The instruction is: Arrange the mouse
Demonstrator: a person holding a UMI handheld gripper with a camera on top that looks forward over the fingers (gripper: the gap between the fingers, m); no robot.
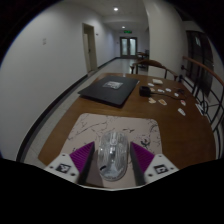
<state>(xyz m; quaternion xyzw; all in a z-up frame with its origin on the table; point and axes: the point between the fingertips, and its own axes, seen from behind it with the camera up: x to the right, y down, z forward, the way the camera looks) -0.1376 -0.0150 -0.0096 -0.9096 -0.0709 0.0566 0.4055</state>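
A clear, see-through computer mouse (pixel 111 152) sits between my gripper's (pixel 112 160) two fingers, its length pointing away from me. The purple pads (pixel 82 157) press against its left and right sides, so the gripper is shut on it. Under and ahead of the mouse lies a light patterned mouse mat (pixel 100 126) on the brown wooden table (pixel 70 112). I cannot tell whether the mouse rests on the mat or is held just above it.
A large dark rectangular mat (pixel 108 90) lies beyond the light mat at the table's middle. Several small white objects (pixel 160 97) are scattered at the far right of the table. A chair (pixel 203 95) stands past the right edge. A corridor with doors lies beyond.
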